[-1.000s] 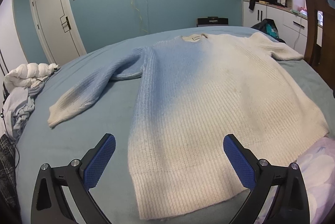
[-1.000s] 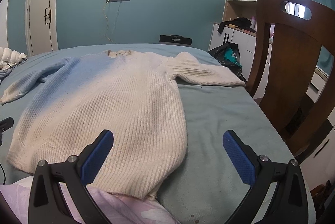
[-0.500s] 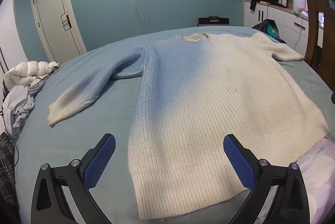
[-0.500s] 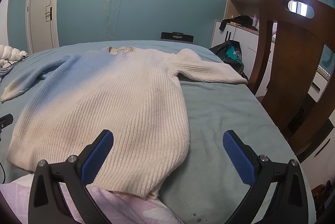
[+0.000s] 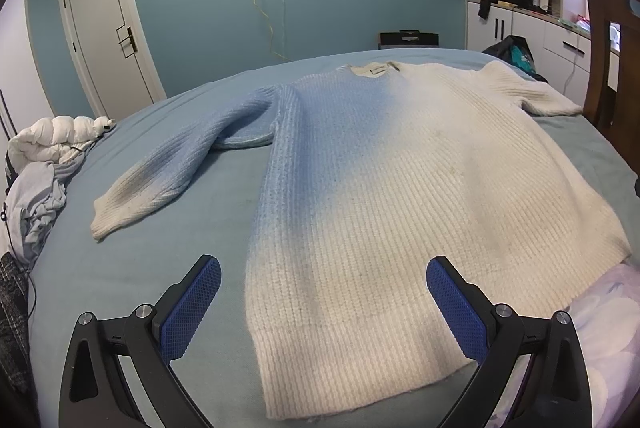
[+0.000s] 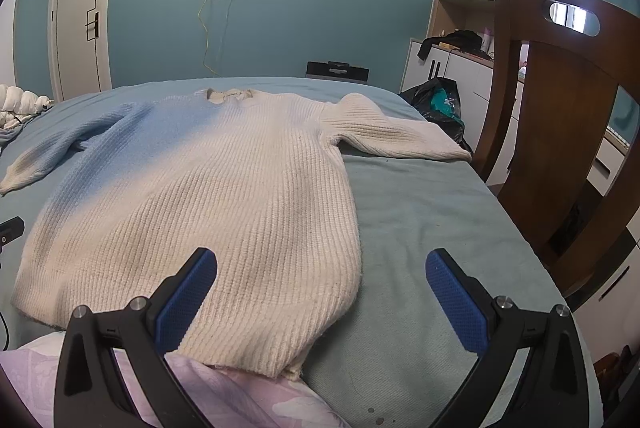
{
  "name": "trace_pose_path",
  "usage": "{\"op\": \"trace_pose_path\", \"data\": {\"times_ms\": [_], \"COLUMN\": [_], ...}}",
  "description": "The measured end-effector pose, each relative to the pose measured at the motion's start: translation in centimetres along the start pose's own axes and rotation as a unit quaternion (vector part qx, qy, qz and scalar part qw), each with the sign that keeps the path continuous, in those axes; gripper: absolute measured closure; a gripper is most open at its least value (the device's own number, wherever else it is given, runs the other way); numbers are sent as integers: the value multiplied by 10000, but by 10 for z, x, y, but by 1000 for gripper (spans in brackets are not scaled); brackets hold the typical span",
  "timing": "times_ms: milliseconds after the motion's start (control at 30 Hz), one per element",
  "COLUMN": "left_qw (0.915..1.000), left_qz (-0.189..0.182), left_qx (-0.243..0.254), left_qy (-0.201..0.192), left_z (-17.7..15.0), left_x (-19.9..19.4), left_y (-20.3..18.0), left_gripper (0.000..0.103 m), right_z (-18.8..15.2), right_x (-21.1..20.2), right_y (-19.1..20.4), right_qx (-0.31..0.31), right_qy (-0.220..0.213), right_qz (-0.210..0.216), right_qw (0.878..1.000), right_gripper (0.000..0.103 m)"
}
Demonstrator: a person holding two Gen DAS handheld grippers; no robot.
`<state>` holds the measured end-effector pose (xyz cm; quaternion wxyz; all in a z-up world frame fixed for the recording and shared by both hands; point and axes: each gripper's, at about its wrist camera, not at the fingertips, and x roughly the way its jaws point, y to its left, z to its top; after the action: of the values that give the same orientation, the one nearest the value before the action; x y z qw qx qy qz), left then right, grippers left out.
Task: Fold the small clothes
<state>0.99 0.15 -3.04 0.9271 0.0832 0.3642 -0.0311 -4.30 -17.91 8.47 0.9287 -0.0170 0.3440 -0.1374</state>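
The sweater (image 5: 400, 188) lies flat and face up on the bed (image 5: 160, 260), collar at the far end, hem nearest the cameras, both sleeves spread out to the sides; part of the hem rests on a lilac patterned cloth (image 6: 224, 392) at the near edge of the bed. The left gripper (image 5: 323, 302) hovers just short of the hem near the sweater's left corner, jaws spread wide and holding nothing; the right gripper (image 6: 321, 290) hangs above the hem's right corner, likewise released and empty. No fold appears to have begun, so the step in hand is likely the first grasp. To do it well, each gripper should probably drop onto its own side of the sweater and pinch both knit layers together, since a thick ribbed knit slips if only the top layer is caught. A sound order would be sleeves folded in across the chest first, then the hem carried toward the collar, both sides lifted evenly so the body does not skew. The chair (image 6: 560, 132) stands just beside the right sleeve (image 6: 392, 136), which leaves less room to swing on that side
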Motion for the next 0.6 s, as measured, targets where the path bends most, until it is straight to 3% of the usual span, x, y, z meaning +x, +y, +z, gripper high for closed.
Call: {"op": "trace_pose_path", "data": {"times_ms": [600], "left_qw": [10000], "left_qz": [-4], "left_qx": [-9], "left_qy": [-3], "left_z": [0], "left_x": [-1], "left_y": [0], "left_gripper": [0], "right_z": [0], "right_x": [-1], "right_y": [1], "right_qx": [4], "right_qy": [-28], "right_qz": [-15], "right_qw": [10000], "right_gripper": [1]}}
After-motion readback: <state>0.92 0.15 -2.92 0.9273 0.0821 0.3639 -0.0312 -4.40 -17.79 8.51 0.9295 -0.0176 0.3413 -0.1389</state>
